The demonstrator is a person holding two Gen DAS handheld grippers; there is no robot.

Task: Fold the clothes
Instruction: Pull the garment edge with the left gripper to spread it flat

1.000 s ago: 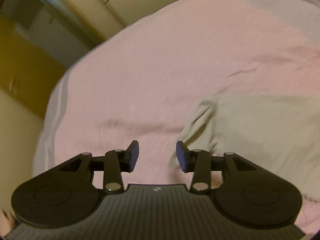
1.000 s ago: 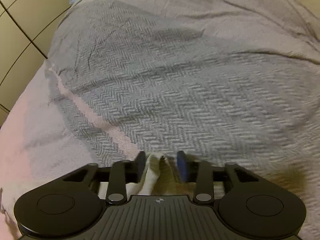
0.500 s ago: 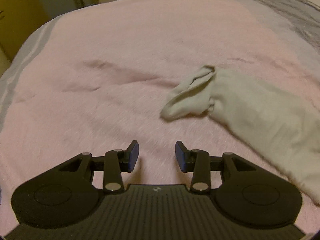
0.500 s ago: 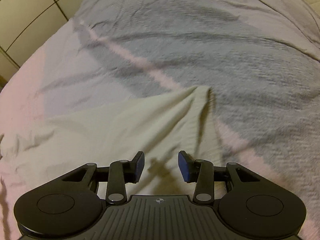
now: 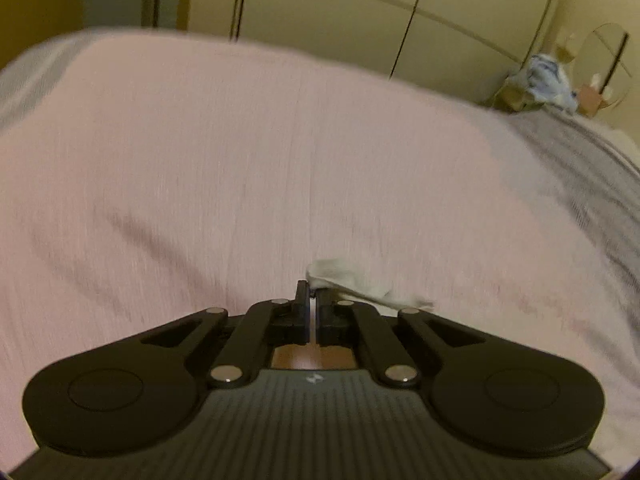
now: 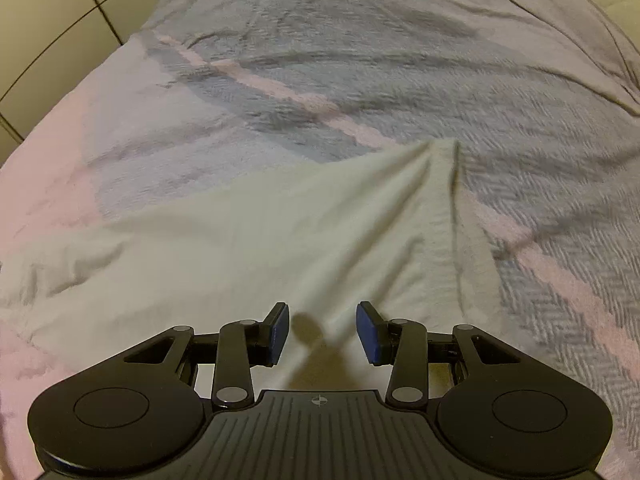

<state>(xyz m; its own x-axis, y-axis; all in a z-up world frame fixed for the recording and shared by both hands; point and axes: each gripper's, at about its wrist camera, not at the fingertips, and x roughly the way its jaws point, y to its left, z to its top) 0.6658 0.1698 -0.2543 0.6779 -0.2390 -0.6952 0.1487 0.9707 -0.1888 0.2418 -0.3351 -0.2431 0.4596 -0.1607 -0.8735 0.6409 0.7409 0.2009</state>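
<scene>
Since half a second ago we have swung the left gripper [image 5: 311, 300] across the pink bedspread [image 5: 240, 160] to the garment's bunched end, and its jaws have just been closing; they now pinch a tip of the pale garment [image 5: 352, 280], which trails to the right of the fingertips. This corner grip gives us a handle for drawing the cloth over itself. The right gripper [image 6: 322, 332] hovers with jaws parted and nothing between them, over the garment's [image 6: 260, 232] near part, which lies flat half on the grey herringbone blanket [image 6: 400, 60], presumably ready to take the opposite edge.
</scene>
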